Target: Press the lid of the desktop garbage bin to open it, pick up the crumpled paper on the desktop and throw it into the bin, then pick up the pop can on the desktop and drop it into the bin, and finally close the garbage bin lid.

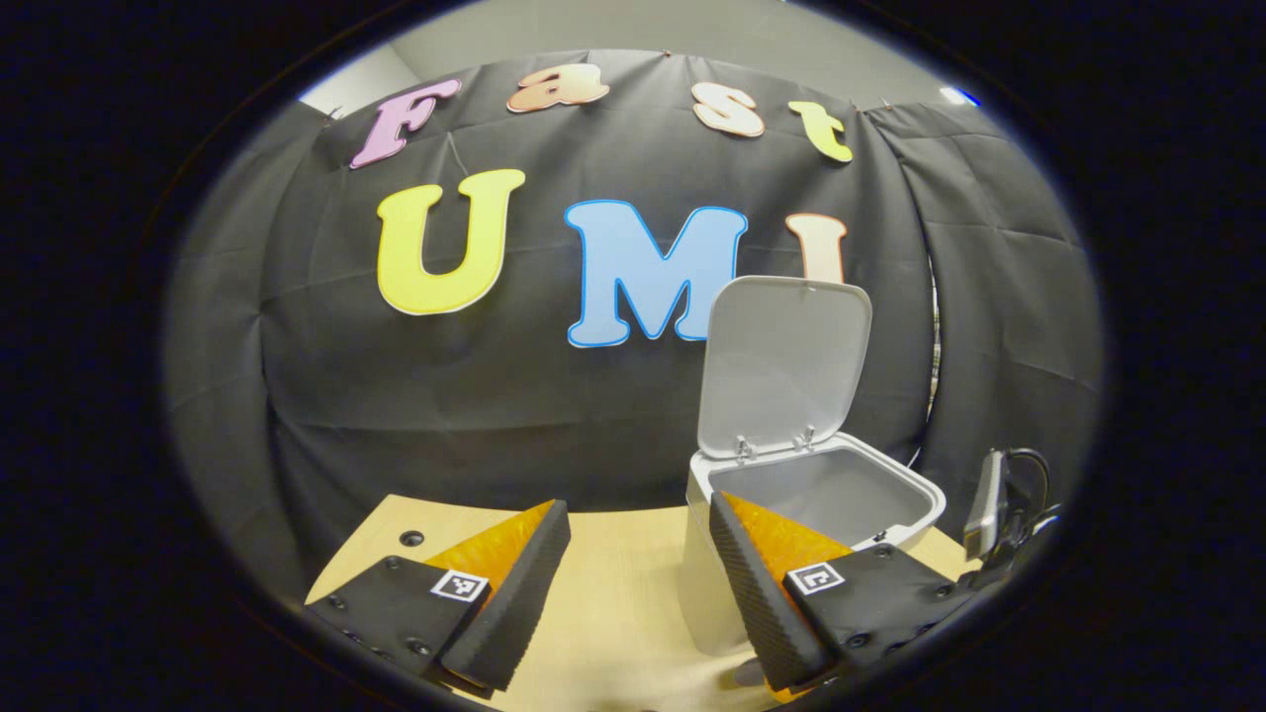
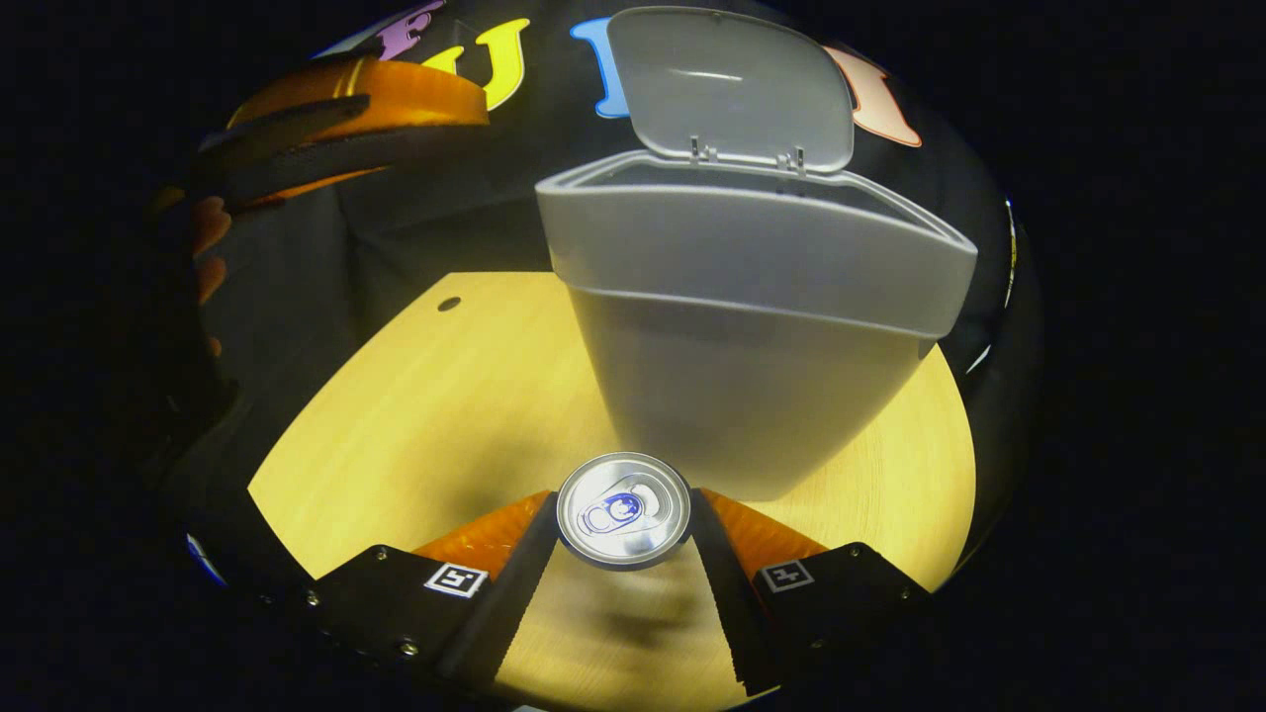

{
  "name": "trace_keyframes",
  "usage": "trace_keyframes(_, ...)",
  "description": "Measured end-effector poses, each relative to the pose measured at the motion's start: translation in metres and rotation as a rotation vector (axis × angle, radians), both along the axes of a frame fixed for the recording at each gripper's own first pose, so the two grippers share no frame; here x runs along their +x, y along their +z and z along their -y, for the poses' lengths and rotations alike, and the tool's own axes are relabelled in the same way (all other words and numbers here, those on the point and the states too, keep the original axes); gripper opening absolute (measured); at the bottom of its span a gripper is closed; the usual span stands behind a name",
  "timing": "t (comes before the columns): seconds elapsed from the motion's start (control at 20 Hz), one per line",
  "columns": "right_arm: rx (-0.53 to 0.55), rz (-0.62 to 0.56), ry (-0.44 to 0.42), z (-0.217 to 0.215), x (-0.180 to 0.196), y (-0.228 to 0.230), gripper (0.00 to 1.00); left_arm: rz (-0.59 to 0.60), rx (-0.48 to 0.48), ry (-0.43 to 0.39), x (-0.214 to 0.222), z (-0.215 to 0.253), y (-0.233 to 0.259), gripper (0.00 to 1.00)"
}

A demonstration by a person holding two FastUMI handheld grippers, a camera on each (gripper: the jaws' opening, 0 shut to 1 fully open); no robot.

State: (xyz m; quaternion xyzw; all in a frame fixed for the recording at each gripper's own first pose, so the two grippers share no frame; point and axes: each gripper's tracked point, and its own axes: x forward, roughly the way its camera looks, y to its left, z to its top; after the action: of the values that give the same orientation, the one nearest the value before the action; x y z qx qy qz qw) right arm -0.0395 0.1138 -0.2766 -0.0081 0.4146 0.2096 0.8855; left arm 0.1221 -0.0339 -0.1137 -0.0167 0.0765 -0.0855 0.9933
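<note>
Now right gripper point(image 2: 623, 519) clamped on pop can point(image 2: 623, 509), left gripper point(image 1: 633, 583) spread apart, bin point(image 2: 752, 326) lid point(image 2: 732, 84) up

white bin point(image 2: 752, 396), silver can point(image 2: 623, 509), pale wood table point(image 2: 445, 415)

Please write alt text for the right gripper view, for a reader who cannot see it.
The right gripper holds a pop can between its fingers, above a wooden table. Just behind stands a bin with its lid open. The left gripper is at upper left.
</note>
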Motion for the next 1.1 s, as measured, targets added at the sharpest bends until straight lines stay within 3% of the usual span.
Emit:
trace_keyframes(0.15, 0.041, 0.037, 0.01, -0.008, 0.001, 0.016, 0.85, 0.005, 0.006, -0.004, -0.001, 0.001, 0.003, 0.91)
trace_keyframes(0.2, 0.057, 0.052, 0.012, -0.011, 0.002, 0.022, 0.85, 0.006, 0.009, -0.004, -0.002, 0.001, 0.003, 0.94)
trace_keyframes(0.25, 0.072, 0.067, 0.014, -0.013, 0.003, 0.027, 0.85, 0.006, 0.012, -0.004, -0.001, 0.0, 0.003, 0.91)
trace_keyframes(0.65, 0.19, 0.252, 0.044, -0.027, 0.014, 0.082, 0.84, 0.006, 0.024, 0.01, -0.002, -0.009, 0.003, 0.94)
trace_keyframes(0.8, 0.214, 0.328, 0.06, -0.03, 0.017, 0.105, 0.85, 0.003, 0.026, 0.022, -0.001, -0.015, 0.002, 0.98)
trace_keyframes(0.9, 0.233, 0.369, 0.067, -0.033, 0.02, 0.119, 0.85, 0.002, 0.025, 0.029, -0.002, -0.019, 0.0, 0.91)
trace_keyframes(0.95, 0.241, 0.384, 0.069, -0.034, 0.021, 0.124, 0.84, 0.003, 0.024, 0.032, -0.001, -0.02, 0.0, 0.98)
trace_keyframes(1.1, 0.243, 0.429, 0.077, -0.037, 0.027, 0.139, 0.84, -0.004, 0.022, 0.039, -0.002, -0.022, -0.002, 0.94)
